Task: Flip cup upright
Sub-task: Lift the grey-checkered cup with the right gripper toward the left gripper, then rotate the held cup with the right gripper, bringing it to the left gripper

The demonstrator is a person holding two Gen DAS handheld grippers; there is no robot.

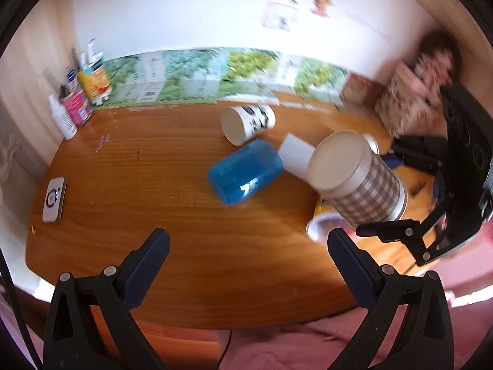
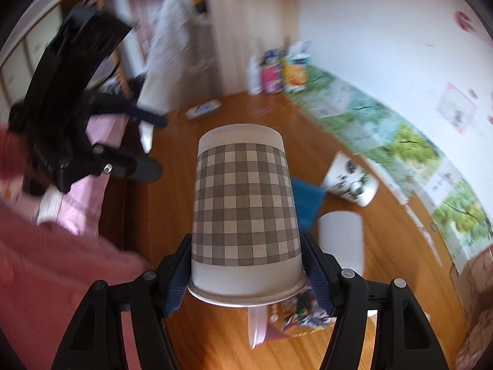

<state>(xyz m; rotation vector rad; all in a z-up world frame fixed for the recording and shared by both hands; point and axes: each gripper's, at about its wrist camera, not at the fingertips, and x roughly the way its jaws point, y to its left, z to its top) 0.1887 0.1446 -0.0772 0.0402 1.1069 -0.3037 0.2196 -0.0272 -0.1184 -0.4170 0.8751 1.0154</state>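
Note:
My right gripper (image 2: 246, 274) is shut on a grey-checked paper cup (image 2: 243, 203) near its rim and holds it above the wooden table (image 2: 185, 339), base pointing away from the camera. In the left wrist view the same cup (image 1: 360, 182) hangs tilted at the right, base toward the camera, with the right gripper's fingers (image 1: 388, 231) at its rim. My left gripper (image 1: 246, 256) is open and empty over the table's near edge (image 1: 154, 293); it shows at the left of the right wrist view (image 2: 148, 145).
Several cups lie on their sides: a blue plastic one (image 1: 245, 175), a panda-print one (image 1: 248, 123), a plain white one (image 1: 295, 155) and a colourful one (image 2: 289, 317) under the held cup. Bottles and cans (image 1: 77, 101) stand at the back left. A white device (image 1: 55, 199) lies left.

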